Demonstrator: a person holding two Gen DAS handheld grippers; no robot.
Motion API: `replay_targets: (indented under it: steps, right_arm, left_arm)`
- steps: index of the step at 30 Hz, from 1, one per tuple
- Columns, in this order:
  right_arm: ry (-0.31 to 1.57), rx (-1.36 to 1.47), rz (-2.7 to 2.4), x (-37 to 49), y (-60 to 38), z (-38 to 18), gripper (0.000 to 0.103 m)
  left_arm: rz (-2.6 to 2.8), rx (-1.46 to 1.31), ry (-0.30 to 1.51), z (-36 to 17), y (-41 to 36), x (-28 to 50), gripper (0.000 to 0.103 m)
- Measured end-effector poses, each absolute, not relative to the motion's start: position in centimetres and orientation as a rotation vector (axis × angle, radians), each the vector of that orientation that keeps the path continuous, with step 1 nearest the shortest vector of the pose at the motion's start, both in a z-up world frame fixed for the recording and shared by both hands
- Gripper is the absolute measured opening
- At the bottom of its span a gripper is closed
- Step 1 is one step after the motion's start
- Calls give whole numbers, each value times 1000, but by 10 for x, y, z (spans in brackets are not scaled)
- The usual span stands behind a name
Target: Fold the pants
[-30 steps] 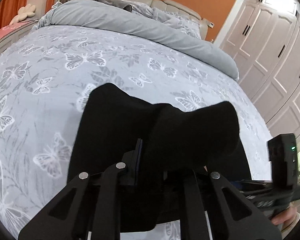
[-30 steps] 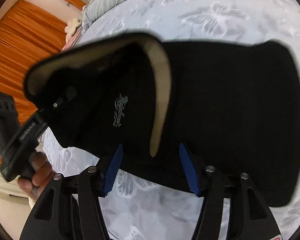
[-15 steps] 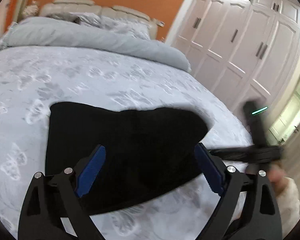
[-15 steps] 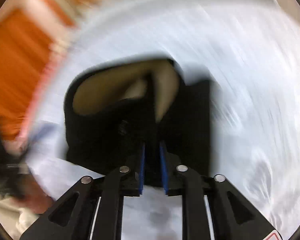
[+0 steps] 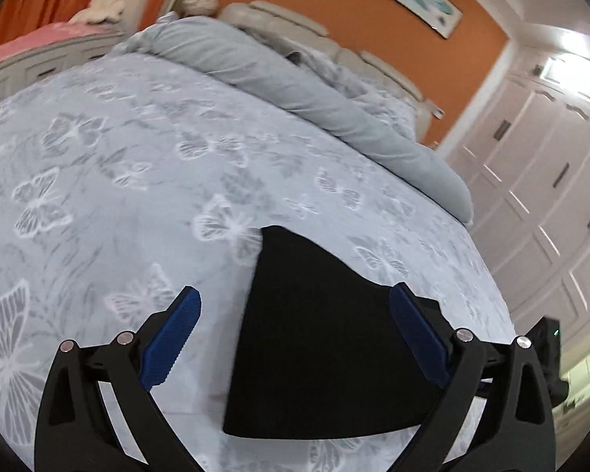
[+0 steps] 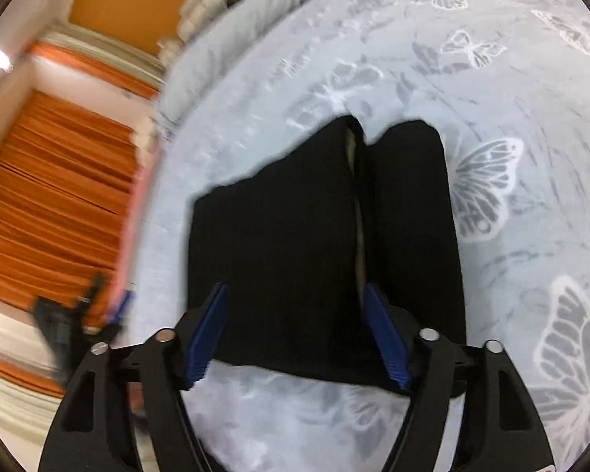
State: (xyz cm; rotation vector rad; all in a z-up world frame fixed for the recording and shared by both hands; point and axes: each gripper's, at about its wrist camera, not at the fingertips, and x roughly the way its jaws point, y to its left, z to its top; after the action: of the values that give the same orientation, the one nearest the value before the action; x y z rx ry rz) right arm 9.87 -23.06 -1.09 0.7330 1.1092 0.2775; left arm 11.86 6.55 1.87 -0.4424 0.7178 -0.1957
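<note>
On the butterfly-print bed (image 5: 118, 181), the black pants (image 6: 318, 251) were found lying flat in a folded stack, free of both tools. The right gripper (image 6: 295, 334) was noted directly over the stack's near edge, jaws just opened and parted, nothing clasped. The left gripper (image 5: 295, 338) was likewise spread, just released, the pants (image 5: 326, 346) lying toward its right finger. The stack's long axis was judged to run away from the right gripper, the nearer one.

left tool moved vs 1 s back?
Yes. The left tool has let go of the black pants, its jaws just opening, and slid left: the pants lie right of centre on the butterfly bedspread.
</note>
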Motion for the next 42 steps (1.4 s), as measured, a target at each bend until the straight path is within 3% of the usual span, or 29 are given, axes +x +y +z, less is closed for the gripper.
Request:
replay_targets:
  steps: [2, 3, 4, 10, 12, 15, 17, 18, 19, 21, 25, 30, 31, 32, 38, 39, 40, 42]
  right_arm:
    - [1143, 637, 229, 105, -212, -22, 69]
    - [1135, 582, 219, 102, -201, -25, 35]
    - [1129, 517, 230, 101, -192, -21, 13]
    - [928, 553, 294, 68, -213, 43, 12]
    - [951, 506, 230, 70, -222, 31, 12]
    - [1178, 489, 151, 86, -226, -37, 13]
    - [1158, 495, 173, 86, -231, -36, 15]
    - [1137, 508, 177, 83, -237, -24, 25]
    - [1088, 528, 152, 77, -244, -12, 44]
    - [989, 558, 120, 64, -262, 4, 64]
    - [944, 616, 122, 77, -275, 4, 64]
    - [964, 490, 119, 121, -246, -8, 63]
    - [964, 451, 118, 124, -240, -11, 32]
    - [983, 394, 134, 134, -230, -13, 9]
    - [874, 378, 81, 120, -230, 35, 7]
    - [903, 358, 25, 122, -234, 25, 11]
    - [979, 362, -29, 126, -239, 5, 22]
    - [1061, 426, -25, 127, -250, -22, 23]
  left_arm:
    - [-188, -447, 739, 15, 67, 123, 95]
    - [-177, -447, 752, 12, 68, 124, 95]
    - [-173, -451, 766, 9, 69, 126, 95]
    - [-188, -447, 768, 9, 71, 125, 95]
    - [-183, -424, 794, 4, 68, 127, 96]
    - [-188, -383, 884, -13, 54, 137, 96]
    - [-171, -317, 949, -26, 39, 142, 96]
    - [-164, -298, 966, -30, 35, 143, 96]
    - [-159, -276, 987, -36, 31, 143, 96]
    - [-160, -275, 1033, -47, 28, 144, 96]
    - [-185, -357, 1087, -59, 33, 146, 96]
    - [-176, -390, 1073, -59, 38, 142, 96]
    - [-174, -384, 1068, -57, 37, 141, 96]
    - [-173, -379, 1061, -56, 36, 141, 96]
    - [-156, -338, 1043, -52, 36, 144, 96]
    - [-154, -335, 1063, -56, 35, 146, 97]
    - [-164, -344, 1077, -59, 34, 148, 97]
    - [-175, -363, 1098, -63, 33, 150, 97]
